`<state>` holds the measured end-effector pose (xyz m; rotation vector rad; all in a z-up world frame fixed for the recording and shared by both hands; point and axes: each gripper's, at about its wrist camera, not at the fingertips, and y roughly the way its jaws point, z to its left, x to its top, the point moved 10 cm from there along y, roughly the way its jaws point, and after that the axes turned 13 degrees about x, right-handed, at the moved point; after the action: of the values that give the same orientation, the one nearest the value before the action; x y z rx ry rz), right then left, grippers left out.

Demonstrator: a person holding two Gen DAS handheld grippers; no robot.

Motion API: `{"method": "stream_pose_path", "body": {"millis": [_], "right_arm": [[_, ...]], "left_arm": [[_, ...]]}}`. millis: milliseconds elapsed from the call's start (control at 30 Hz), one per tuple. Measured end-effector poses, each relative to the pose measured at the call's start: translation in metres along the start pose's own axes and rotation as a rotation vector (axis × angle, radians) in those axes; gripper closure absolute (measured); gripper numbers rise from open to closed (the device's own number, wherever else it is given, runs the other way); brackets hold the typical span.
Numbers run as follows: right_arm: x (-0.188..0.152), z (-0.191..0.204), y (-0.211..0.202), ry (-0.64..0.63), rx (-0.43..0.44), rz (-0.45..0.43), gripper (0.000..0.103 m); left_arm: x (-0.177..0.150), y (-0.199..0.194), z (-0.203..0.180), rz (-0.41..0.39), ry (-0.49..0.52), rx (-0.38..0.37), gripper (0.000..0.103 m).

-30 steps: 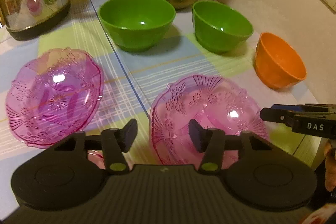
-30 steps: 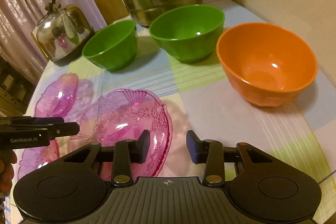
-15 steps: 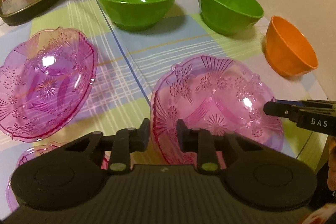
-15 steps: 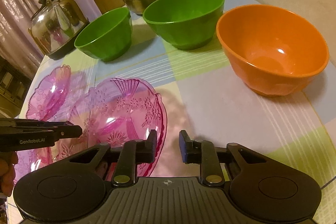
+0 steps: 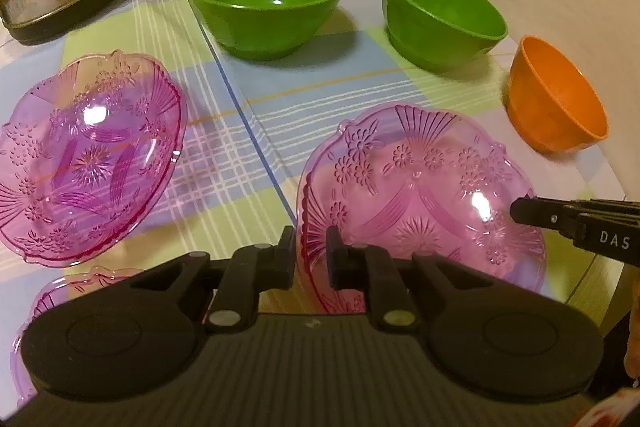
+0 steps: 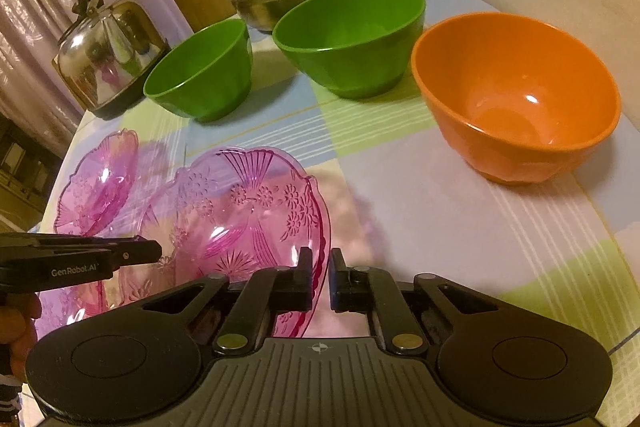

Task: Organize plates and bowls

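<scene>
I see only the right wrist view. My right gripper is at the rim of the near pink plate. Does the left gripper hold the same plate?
Observer: Yes. The left gripper is closed on the opposite rim of that near pink plate.
Operator: Something pink shows low on my left, but it is unclear. What is it?
Observer: It is a third pink plate, lying partly under the left gripper's body.

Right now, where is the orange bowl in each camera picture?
Left wrist view: the orange bowl sits small at the far right edge, by the wall.
Right wrist view: the orange bowl is big, upper right.
Shared landmark: in both views, the green bowl stands just left of it.
</scene>
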<state>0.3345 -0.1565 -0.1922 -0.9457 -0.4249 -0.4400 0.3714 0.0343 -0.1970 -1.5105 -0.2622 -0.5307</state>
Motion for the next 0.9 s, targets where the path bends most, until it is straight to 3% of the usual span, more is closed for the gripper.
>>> {"method": "stream_pose_path", "body": {"millis": [333,633,900], "right_arm": [[0.008,0.023,-0.017,0.0,0.04,-0.027,0.096],[0.01,0.091,-0.02,-0.028,0.156,-0.025,0.096],[-0.015,0.158,0.001,-0.086,0.243,0.042,0.096]], "left_arm": [[0.01,-0.025,0.016,-0.031,-0.027,0.019,0.089],[0.002,-0.084,0.078,-0.068,-0.084,0.113,0.089],[-0.035,-0.121,0.14,-0.06,-0.147,0.21,0.089]]}}
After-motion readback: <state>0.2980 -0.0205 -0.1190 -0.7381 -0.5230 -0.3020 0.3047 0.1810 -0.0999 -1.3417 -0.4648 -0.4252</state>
